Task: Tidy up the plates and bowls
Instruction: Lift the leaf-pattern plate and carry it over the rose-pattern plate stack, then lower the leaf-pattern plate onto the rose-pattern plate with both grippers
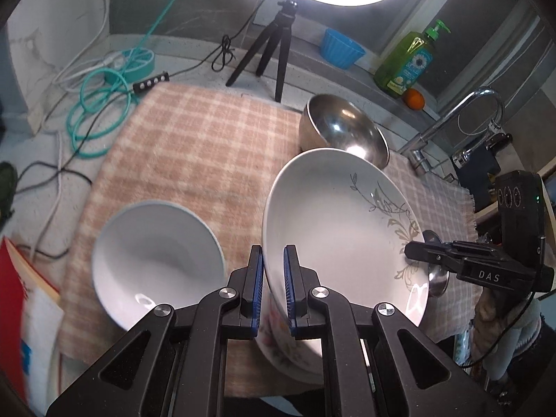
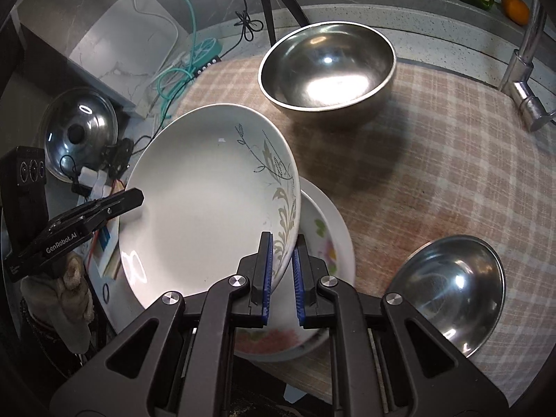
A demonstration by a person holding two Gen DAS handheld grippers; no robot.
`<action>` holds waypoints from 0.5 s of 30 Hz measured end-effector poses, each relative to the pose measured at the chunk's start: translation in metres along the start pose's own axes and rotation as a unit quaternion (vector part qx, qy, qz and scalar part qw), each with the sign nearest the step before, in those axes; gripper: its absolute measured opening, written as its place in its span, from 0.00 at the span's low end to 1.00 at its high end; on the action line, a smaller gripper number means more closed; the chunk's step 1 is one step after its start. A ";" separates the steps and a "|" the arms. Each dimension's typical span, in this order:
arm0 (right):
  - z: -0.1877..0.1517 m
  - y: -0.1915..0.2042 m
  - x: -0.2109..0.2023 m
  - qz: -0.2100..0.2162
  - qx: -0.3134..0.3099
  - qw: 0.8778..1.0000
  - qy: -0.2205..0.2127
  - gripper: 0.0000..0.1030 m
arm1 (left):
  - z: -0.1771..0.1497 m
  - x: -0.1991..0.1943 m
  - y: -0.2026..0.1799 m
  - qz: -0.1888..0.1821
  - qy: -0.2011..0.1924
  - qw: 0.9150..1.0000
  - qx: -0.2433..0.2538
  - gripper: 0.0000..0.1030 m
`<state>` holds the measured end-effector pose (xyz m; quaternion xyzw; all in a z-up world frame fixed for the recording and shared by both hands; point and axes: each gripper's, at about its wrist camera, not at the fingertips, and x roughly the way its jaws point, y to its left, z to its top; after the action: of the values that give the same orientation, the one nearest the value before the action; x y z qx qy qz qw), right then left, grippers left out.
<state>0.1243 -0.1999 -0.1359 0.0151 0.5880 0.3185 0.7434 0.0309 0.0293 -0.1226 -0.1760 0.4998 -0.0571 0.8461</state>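
Note:
A white plate with a grey leaf pattern (image 1: 333,229) (image 2: 208,208) is held tilted above a floral plate (image 1: 288,351) (image 2: 323,239) lying on the checked cloth. My left gripper (image 1: 272,288) is shut on the leaf plate's left rim. My right gripper (image 2: 281,274) is shut on its right rim; its fingers (image 1: 434,253) show in the left view, and the left gripper's fingers (image 2: 114,205) show in the right view. A white bowl (image 1: 156,260) sits at left. A large steel bowl (image 1: 344,128) (image 2: 330,69) stands behind. A smaller steel bowl (image 2: 455,288) sits at right.
The checked cloth (image 1: 194,146) (image 2: 451,160) covers the counter. A tripod (image 1: 271,45), coiled cables (image 1: 100,104), a blue cup (image 1: 340,48), a green soap bottle (image 1: 410,62), an orange (image 1: 413,99) and a tap (image 1: 448,121) stand behind. A steel lid (image 2: 80,132) lies at left.

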 end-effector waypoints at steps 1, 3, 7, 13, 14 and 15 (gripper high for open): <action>-0.002 -0.003 0.000 -0.002 -0.003 1.000 0.002 0.11 | -0.005 0.001 -0.003 0.001 0.002 1.000 -0.003 0.09; -0.006 -0.007 0.002 -0.001 -0.005 1.000 0.007 0.11 | -0.014 0.002 -0.006 0.001 0.004 1.000 -0.010 0.09; -0.014 -0.010 0.008 -0.003 -0.012 1.000 0.019 0.11 | -0.029 0.007 -0.012 0.009 0.008 1.000 -0.018 0.09; -0.018 -0.012 0.013 -0.008 -0.032 0.999 0.030 0.11 | -0.045 0.011 -0.013 0.015 0.014 0.999 -0.036 0.09; -0.017 -0.012 0.014 -0.009 -0.033 0.999 0.031 0.11 | -0.047 0.012 -0.014 0.017 0.014 0.999 -0.038 0.09; -0.017 -0.012 0.015 -0.011 -0.035 0.999 0.032 0.11 | -0.049 0.013 -0.014 0.019 0.015 0.999 -0.040 0.09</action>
<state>0.1165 -0.2080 -0.1593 -0.0275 0.6000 0.3312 0.7277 -0.0040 0.0010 -0.1498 -0.1995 0.5174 -0.0230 0.8318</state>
